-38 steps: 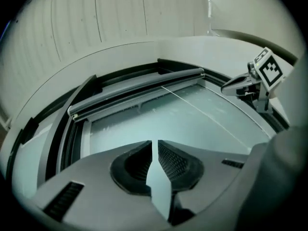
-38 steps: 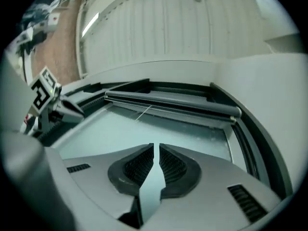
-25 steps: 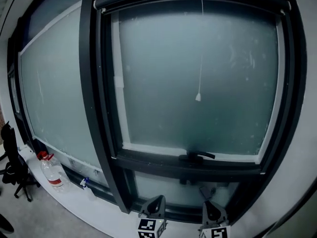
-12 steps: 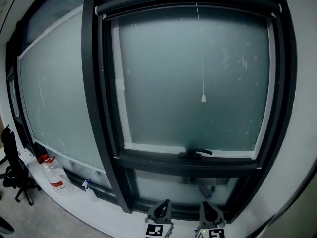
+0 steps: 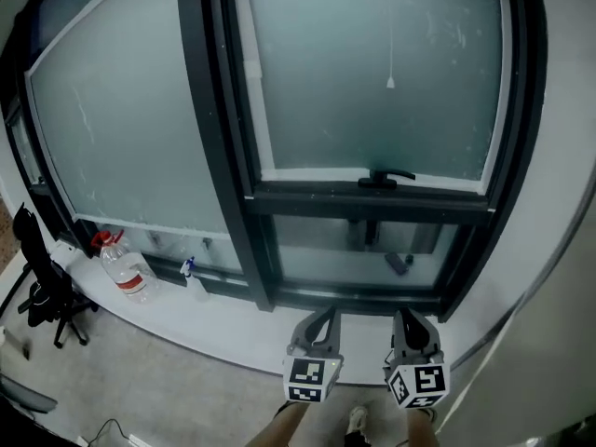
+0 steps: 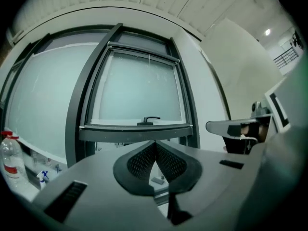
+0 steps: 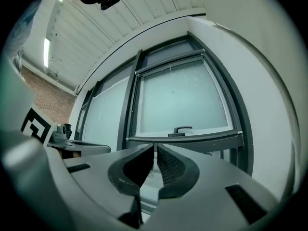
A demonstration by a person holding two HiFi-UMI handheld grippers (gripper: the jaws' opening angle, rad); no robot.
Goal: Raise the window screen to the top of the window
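one clear red-capped bottle [image 5: 124, 270] stands below the window [image 5: 121, 119], contents unclear.

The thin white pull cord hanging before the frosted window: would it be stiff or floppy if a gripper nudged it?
Probably floppy: the thin white pull cord hangs straight, weighted only by the small white end piece. It looks light, so a nudge would likely set it swinging. Being so slender, it may slip unless pinched at that end piece.

The white ledge [image 5: 223, 322] just has a big red-capped plastic bottle [image 5: 127, 274] and a tiny blue-topped spray bottle [image 5: 192, 272] standing on it.
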